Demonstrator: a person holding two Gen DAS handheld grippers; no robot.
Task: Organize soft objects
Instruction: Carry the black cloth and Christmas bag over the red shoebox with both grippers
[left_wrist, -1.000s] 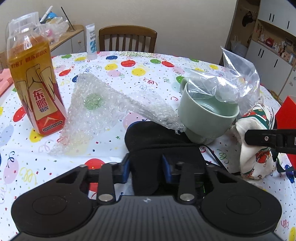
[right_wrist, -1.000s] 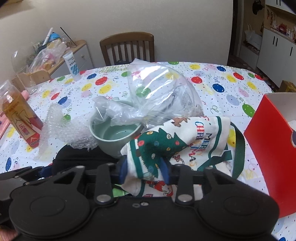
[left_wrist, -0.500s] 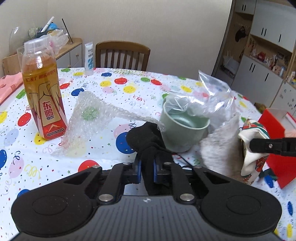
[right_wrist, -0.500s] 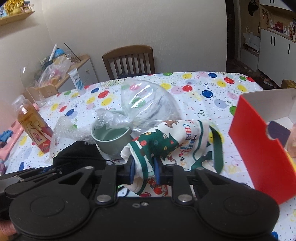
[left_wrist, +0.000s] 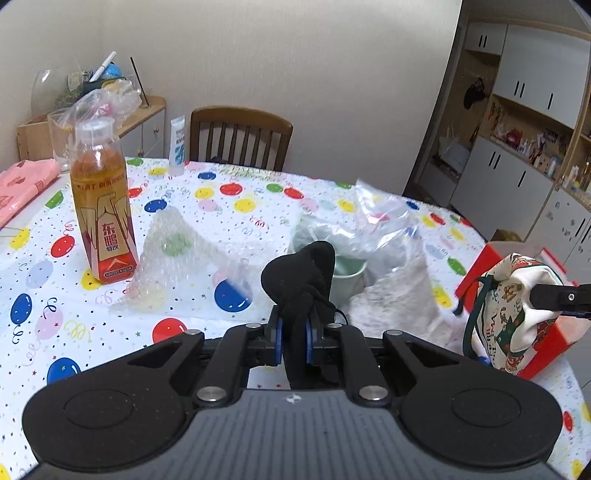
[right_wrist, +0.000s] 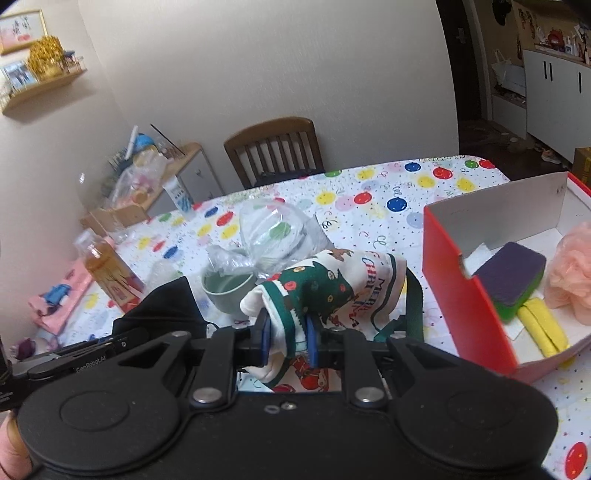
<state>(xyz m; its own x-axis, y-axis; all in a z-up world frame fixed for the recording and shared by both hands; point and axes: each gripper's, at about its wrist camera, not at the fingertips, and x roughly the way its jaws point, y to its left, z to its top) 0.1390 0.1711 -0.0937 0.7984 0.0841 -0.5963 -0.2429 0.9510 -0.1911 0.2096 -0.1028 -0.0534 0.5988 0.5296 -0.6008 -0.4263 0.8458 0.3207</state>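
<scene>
Black cloth (left_wrist: 301, 273) is pinched in your left hand-held gripper (left_wrist: 293, 341); your right hand-held gripper (right_wrist: 286, 341) clamps the Christmas pouch (right_wrist: 332, 284), beside the red box (right_wrist: 465, 295).

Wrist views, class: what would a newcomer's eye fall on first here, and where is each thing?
First, the black cloth pinched in the left gripper and the Christmas pouch pinched in the right gripper, both low and central. Then the red box at right, holding a sponge and a peach puff.
</scene>
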